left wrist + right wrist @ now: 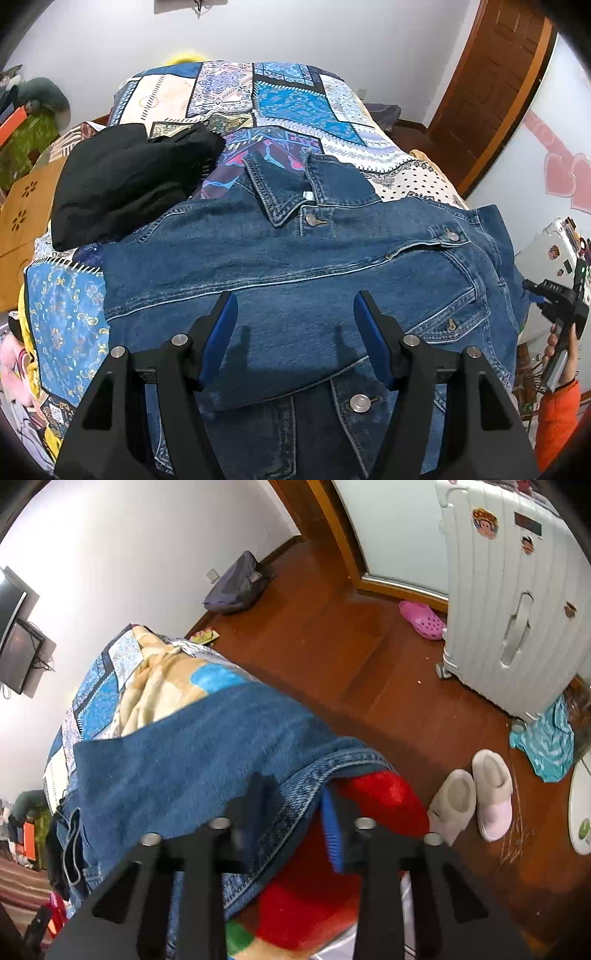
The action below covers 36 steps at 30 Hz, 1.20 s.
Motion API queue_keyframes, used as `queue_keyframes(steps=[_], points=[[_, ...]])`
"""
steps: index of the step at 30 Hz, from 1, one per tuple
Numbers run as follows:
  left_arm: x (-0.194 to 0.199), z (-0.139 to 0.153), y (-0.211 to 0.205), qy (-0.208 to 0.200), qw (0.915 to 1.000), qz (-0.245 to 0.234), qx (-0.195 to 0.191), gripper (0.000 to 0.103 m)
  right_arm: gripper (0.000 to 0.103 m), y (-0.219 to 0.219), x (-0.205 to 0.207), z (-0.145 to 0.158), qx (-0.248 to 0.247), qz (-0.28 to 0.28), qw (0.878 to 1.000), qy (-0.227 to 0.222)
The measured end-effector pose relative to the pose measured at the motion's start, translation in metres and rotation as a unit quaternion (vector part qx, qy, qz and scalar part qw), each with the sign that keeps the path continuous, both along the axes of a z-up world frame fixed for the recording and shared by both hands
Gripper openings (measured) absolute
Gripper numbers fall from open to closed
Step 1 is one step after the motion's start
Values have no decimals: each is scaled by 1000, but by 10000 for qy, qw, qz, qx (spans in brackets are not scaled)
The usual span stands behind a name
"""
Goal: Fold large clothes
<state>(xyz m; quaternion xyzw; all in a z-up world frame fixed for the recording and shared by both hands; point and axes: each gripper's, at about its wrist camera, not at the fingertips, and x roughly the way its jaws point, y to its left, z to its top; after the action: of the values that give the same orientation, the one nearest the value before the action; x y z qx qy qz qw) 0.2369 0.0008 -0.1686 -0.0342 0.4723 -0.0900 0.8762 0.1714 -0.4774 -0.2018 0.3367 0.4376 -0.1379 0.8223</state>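
left hand-held gripper (pixel 291 314): jaws wide apart, nothing between the blue pads (pixel 221 332), hovering over the middle of the jacket (pixel 295 258) and pointing down at it. cannot tell whether the tips touch the cloth.

right hand-held gripper (pixel 291 812): at the jacket's edge where it hangs over the bed side. jaws mostly closed, denim hem lies between them; one pad is on top of the cloth, the blue pad (pixel 330 830) sits under the hem edge. looks like a pinch on the hem, contact is partly hidden by the fold.

jacket: blue denim, spread front-up across the bed (pixel 295 99), collar toward the far end, buttons showing. it lies directly under the left gripper and runs out to the right gripper at the bed's side.

black garment (pixel 125 181): bundled on the bed, touching the jacket's far-left shoulder area.

red blanket (pixel 380 801): under the jacket hem at the bed side, just beside the right gripper.

floor (pixel 332 646): slippers (pixel 476 797), pink clog (pixel 423 620), white suitcase (pixel 517 590), well apart from the jacket.
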Motion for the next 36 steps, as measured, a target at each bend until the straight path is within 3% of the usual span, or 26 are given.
queue_keyframes(steps=[4,9,12,16,19,21,26,29,34,36], points=[[-5,4,6,-137,9999,43,91,64,12,14,10,29,-417,260,9986,-203],[-11,7,15,-226,9997,89,15,64,8,49,23,93,-804,791,9894,-920],[-15,8,22,-259,9996,138,-22,64,7,89,27,140,-1017,1319,9741,-1532],[-18,10,31,-291,9993,212,-61,64,7,147,28,178,-1013,2115,9479,-2156],[-20,10,39,-290,9991,283,-109,64,7,195,30,176,-894,2767,9303,-2237],[-22,9,43,-276,9990,330,-142,64,7,224,33,158,-806,3177,9218,-2069],[-26,5,51,-214,9990,368,-139,64,7,271,44,91,-567,3921,9114,-1115],[-28,2,50,-196,9992,351,-39,64,7,278,42,68,-462,4100,9082,-699],[-26,-3,41,-175,9995,269,78,64,8,268,32,82,-539,4147,9062,-623],[-24,-3,37,-170,9995,245,52,64,14,255,29,98,-603,4006,9108,-794]])
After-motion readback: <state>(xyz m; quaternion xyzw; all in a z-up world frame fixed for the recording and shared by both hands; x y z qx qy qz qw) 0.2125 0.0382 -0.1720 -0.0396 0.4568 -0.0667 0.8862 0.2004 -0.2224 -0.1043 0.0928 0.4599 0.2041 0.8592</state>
